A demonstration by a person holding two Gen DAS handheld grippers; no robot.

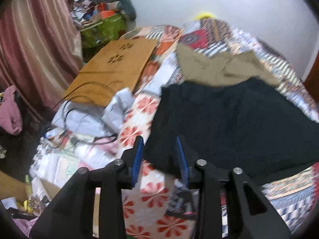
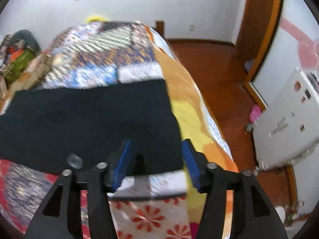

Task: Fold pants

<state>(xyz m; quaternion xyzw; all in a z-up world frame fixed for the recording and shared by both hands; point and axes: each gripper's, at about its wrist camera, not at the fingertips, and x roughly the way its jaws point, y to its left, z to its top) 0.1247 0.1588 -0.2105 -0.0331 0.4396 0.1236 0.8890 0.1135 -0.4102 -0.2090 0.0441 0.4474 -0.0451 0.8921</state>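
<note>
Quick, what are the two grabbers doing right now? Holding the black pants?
Left gripper: open, holding nothing, over the edge of the black pants.
Right gripper: open, holding nothing, over the pants' near corner.

Black pants: matt dark cloth, soft, no sheen. Khaki garment at the bed's far end: dull woven cloth, creased. Quilt covering the bed: printed patchwork cloth, matt. Board on the bed's left edge: tan wood or card, smooth, pierced with cutouts. Curtain: pink satin-like cloth, glossy. Left gripper and right gripper: matt black plastic, blue ribbed pads, shiny metal pins. Floor: polished reddish wood
</note>
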